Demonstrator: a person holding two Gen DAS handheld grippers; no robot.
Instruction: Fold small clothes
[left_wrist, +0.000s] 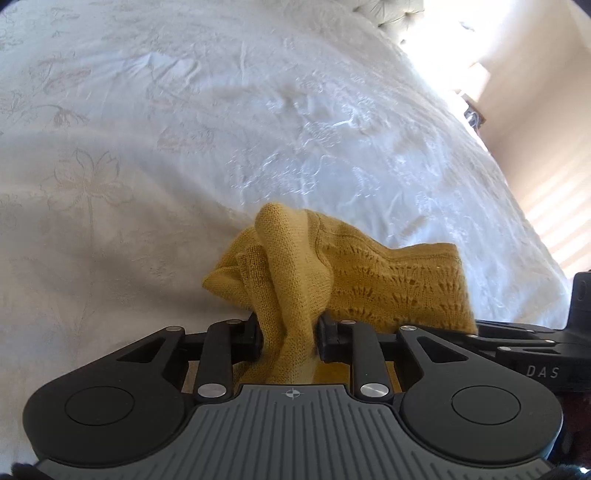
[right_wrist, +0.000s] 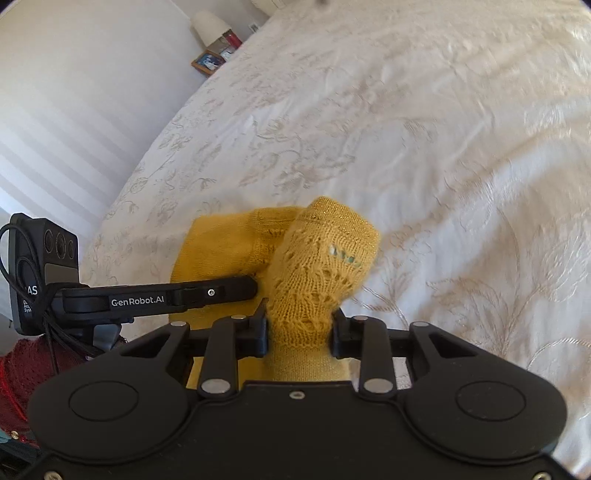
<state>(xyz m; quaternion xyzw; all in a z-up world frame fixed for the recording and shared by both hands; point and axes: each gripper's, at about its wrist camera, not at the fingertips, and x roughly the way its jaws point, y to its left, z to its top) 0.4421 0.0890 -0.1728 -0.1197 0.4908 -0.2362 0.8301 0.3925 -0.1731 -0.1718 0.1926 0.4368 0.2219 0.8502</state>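
Note:
A small mustard-yellow knit garment (left_wrist: 332, 273) with a lace pattern is bunched just above the white embroidered bedspread (left_wrist: 184, 129). My left gripper (left_wrist: 290, 334) is shut on a plain-knit fold of it, the fabric squeezed between both pads. In the right wrist view my right gripper (right_wrist: 299, 332) is shut on the lace-patterned end of the same yellow garment (right_wrist: 317, 266), which bulges up between the pads. The left gripper's finger (right_wrist: 214, 291) reaches in from the left, lying against the cloth. Part of the right gripper's body (left_wrist: 535, 350) shows at the right edge of the left wrist view.
The bedspread (right_wrist: 424, 129) fills most of both views. A nightstand with a picture frame (right_wrist: 208, 61) and a white lamp (right_wrist: 210, 22) stands beyond the bed's far corner. A tufted headboard (left_wrist: 388, 11) is at the top. Dark red knit cloth (right_wrist: 22, 369) lies at the lower left.

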